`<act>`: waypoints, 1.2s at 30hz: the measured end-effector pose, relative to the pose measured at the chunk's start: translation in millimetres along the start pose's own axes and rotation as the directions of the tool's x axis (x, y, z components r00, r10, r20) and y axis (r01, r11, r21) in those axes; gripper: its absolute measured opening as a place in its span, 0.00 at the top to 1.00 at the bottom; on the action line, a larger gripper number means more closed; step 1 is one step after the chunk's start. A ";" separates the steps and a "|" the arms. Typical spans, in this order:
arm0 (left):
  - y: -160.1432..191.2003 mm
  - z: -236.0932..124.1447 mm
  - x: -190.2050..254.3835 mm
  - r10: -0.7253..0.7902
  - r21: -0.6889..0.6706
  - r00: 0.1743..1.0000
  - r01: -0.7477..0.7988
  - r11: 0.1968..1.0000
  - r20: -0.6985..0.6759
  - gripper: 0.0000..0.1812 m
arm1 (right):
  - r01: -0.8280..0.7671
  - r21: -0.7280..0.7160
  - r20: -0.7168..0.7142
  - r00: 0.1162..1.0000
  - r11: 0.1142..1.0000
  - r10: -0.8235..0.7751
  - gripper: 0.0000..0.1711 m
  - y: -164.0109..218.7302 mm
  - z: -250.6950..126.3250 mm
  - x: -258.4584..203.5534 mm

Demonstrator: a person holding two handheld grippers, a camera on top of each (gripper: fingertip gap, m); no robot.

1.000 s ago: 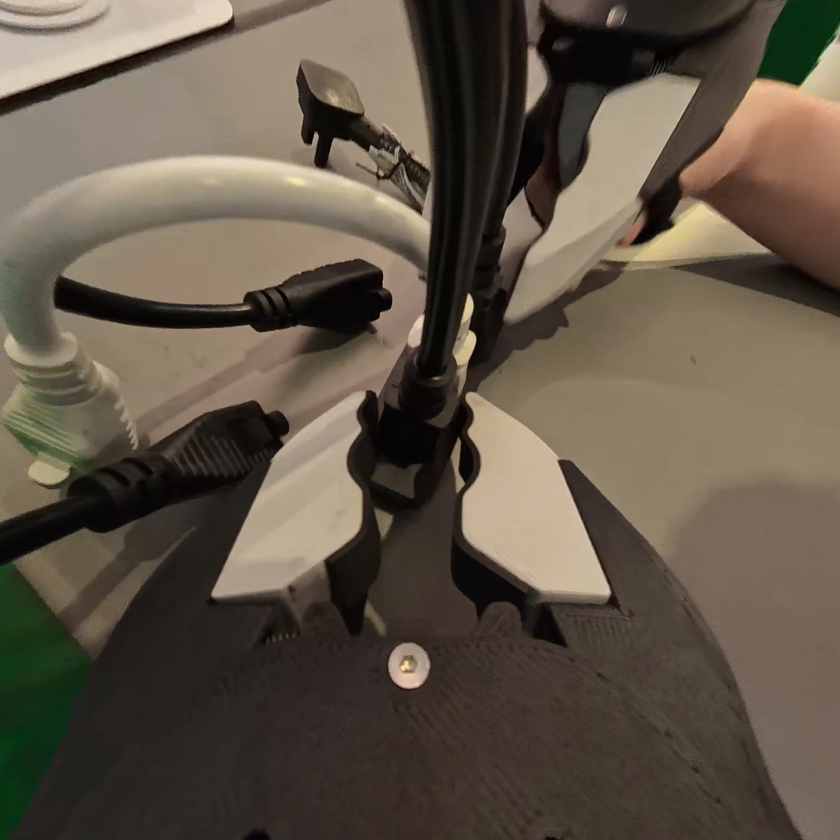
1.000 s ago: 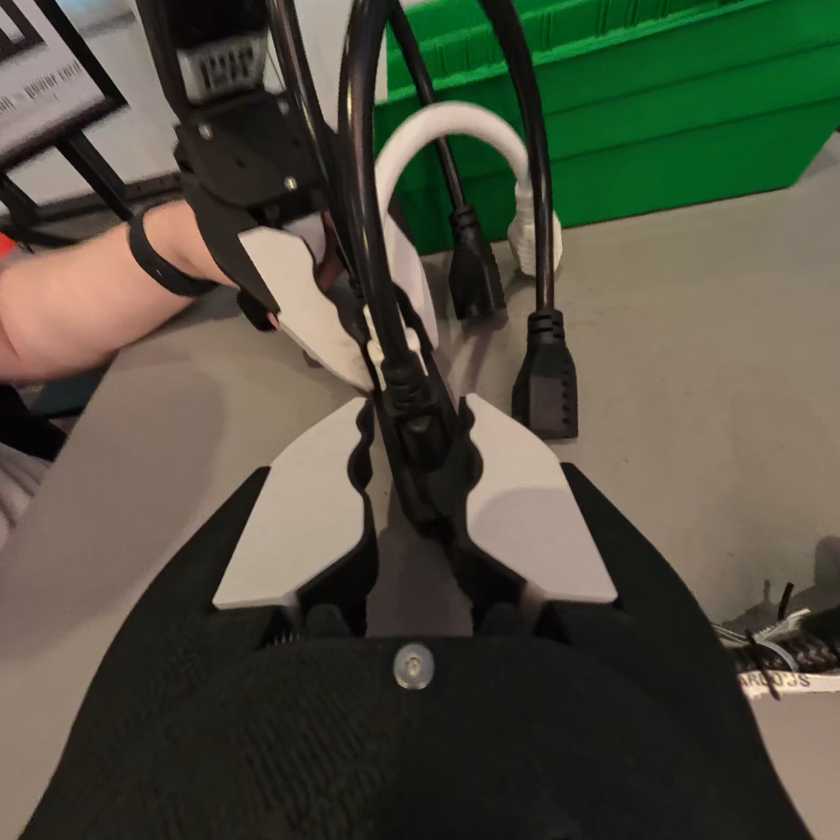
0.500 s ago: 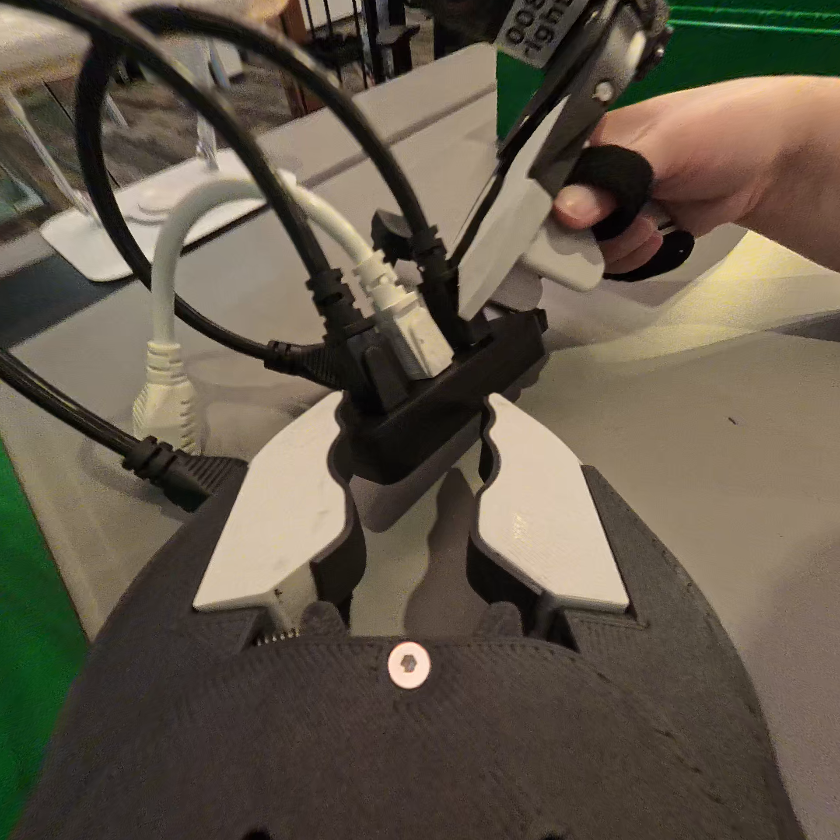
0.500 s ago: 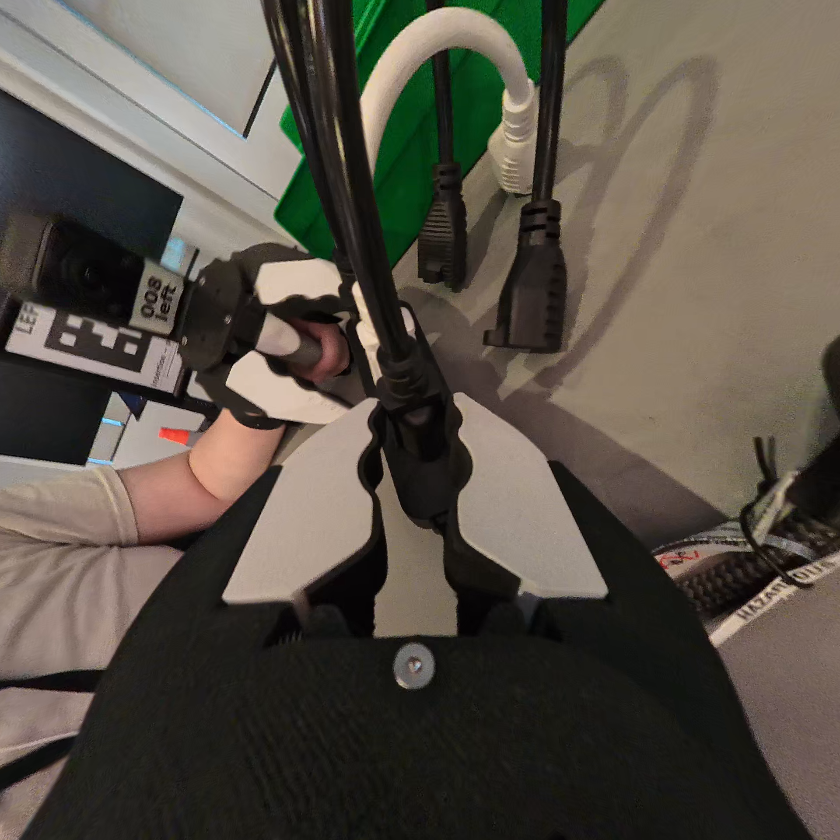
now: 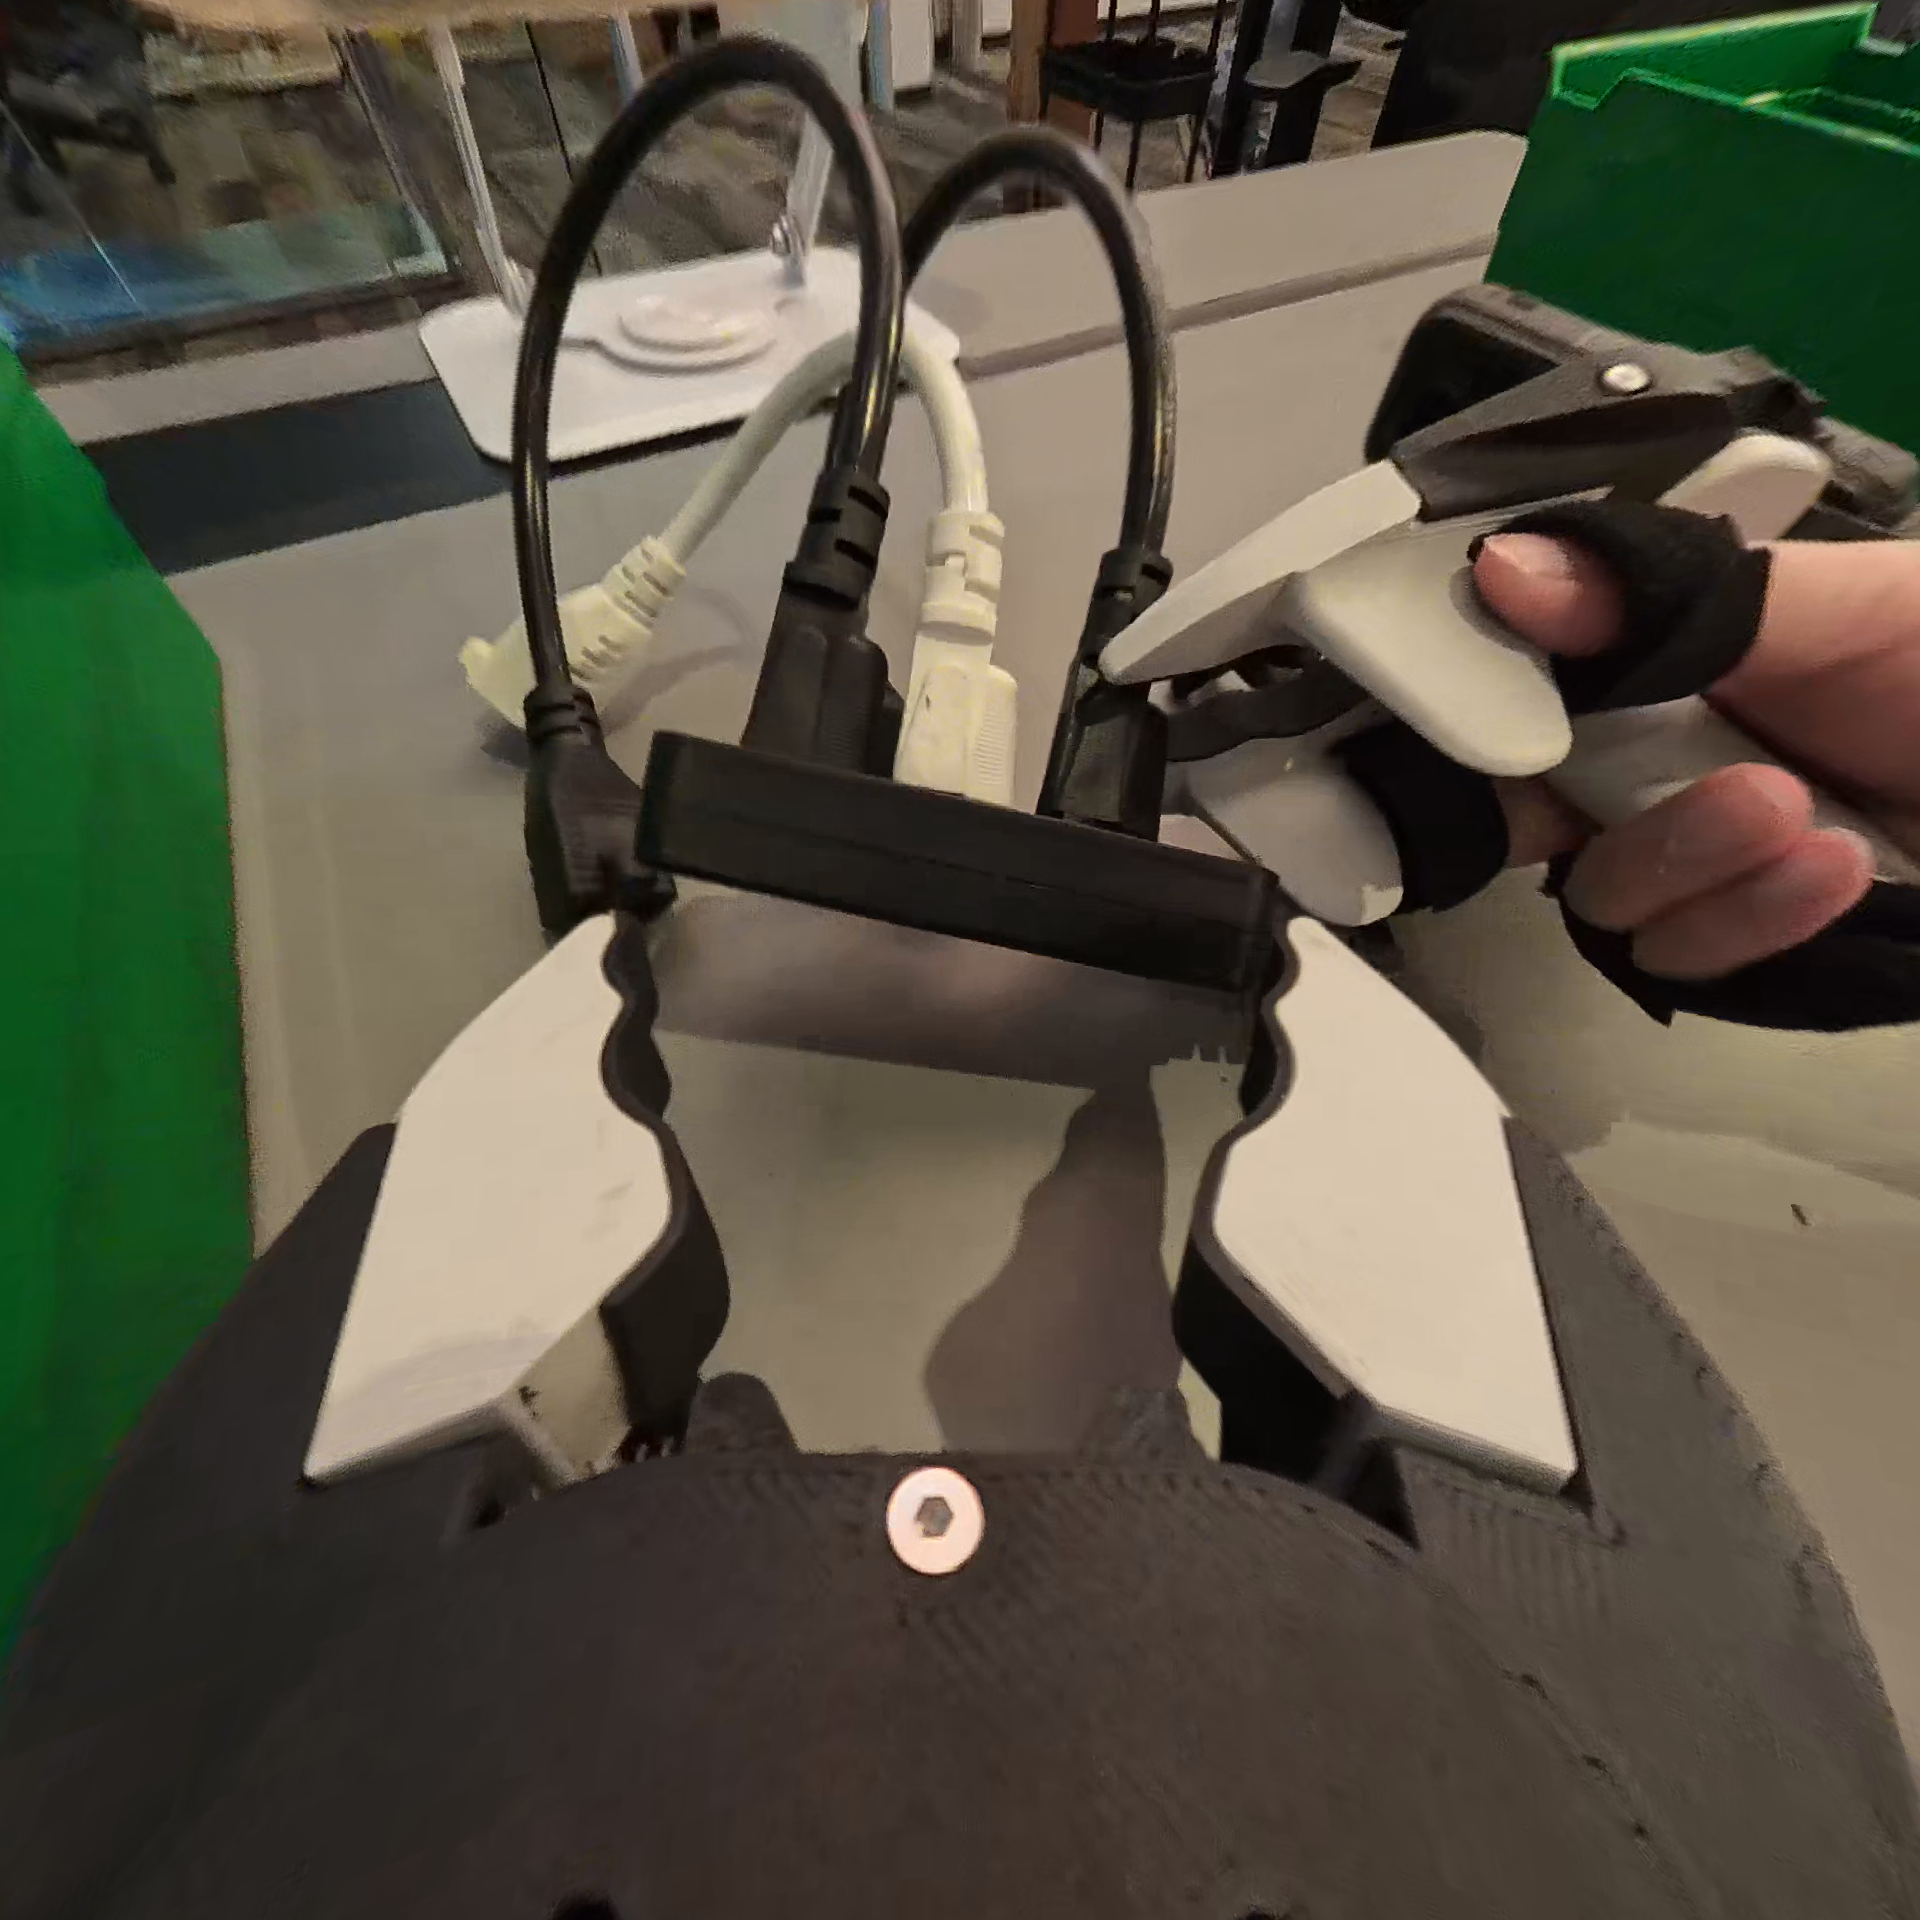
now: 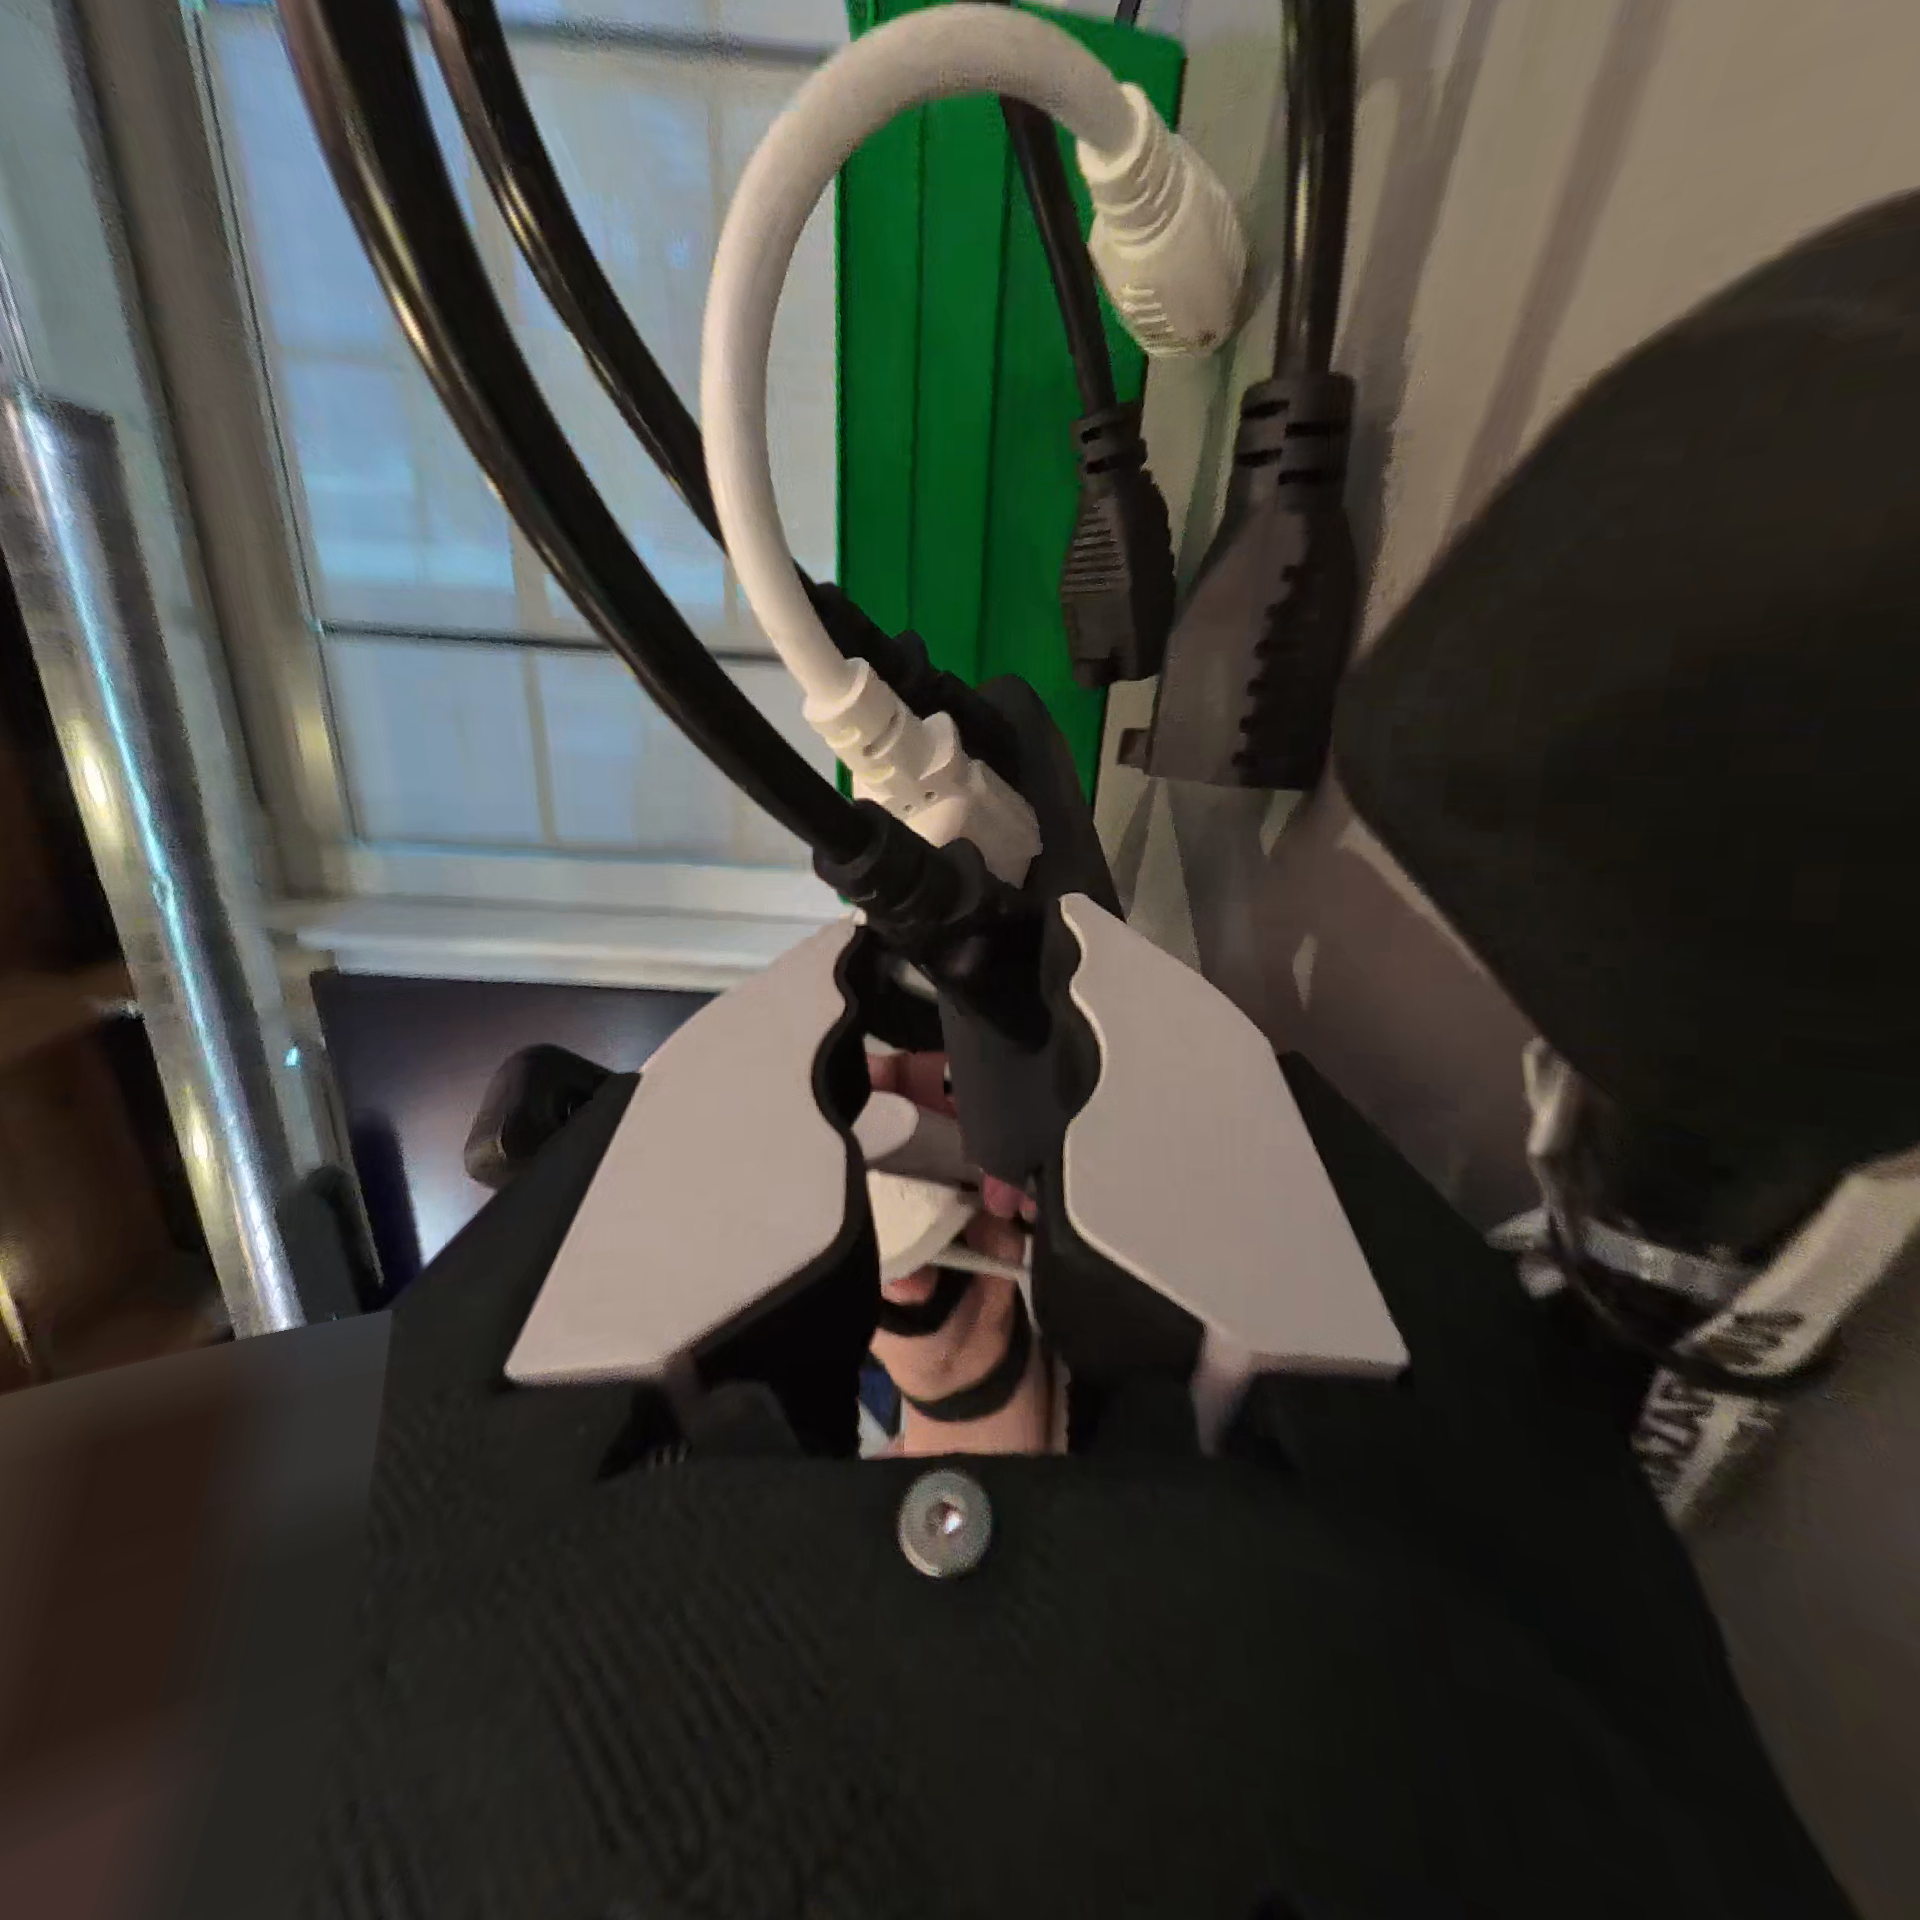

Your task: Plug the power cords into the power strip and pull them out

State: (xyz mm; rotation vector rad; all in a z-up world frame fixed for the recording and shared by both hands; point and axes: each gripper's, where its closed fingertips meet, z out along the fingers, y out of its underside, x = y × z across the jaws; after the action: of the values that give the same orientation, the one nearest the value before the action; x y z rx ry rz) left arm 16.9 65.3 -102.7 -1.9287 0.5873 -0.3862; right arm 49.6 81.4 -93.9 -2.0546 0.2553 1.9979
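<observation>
The black power strip [image 5: 956, 862] hangs broadside just above the grey table [image 5: 1558, 1195], spanning the gap between my left gripper's [image 5: 956, 935] wide-open fingertips. Three plugs stand in it: a black one [image 5: 821, 675], a white one [image 5: 956, 707] and a black one [image 5: 1101, 748] at the right end. My right gripper [image 5: 1195, 727] comes in from the right, held by a hand. It is shut on that right black plug [image 6: 987, 1039]. In the right wrist view my right gripper [image 6: 961, 935] clamps the plug, with the white plug [image 6: 935, 790] just behind it.
The loose cord ends hang or rest nearby: a white connector [image 5: 613, 613] and a black one [image 5: 571, 810]. Green bins stand at the left [image 5: 94, 831] and the back right [image 5: 1714, 208]. A white flat stand base [image 5: 675, 343] lies at the back. A tagged braided cord [image 6: 1662, 1309] lies at the right. One gripper's finger ends stand about 5 centimeters off the other's.
My left gripper has opened wide and the strip has turned broadside across its fingertips. My right gripper has kept hold of the black plug and tilted further over.
</observation>
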 end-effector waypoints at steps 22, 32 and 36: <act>34.4 4.4 8.0 -0.125 -0.497 0.957 -0.022 0.868 -0.261 0.64 | 0.775 -0.581 0.108 -0.229 -0.248 -0.967 0.71 26.7 -15.5 -39.7; 39.5 -11.9 3.1 -0.058 -0.621 0.916 -0.221 0.752 -0.397 0.68 | 0.546 -0.713 0.351 -0.265 -0.440 -0.898 0.97 35.0 18.2 -15.2; 31.2 -6.3 4.2 -0.018 -0.590 0.898 -0.273 0.760 -0.439 0.68 | 0.496 -0.718 0.342 -0.360 -0.489 -0.868 0.80 18.6 6.4 -7.7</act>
State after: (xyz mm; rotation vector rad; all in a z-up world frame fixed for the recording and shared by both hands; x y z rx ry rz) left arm 10.0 47.5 -128.5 -2.4531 1.2727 -0.5716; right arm 37.5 65.3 -87.6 -1.5832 -1.9229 0.1207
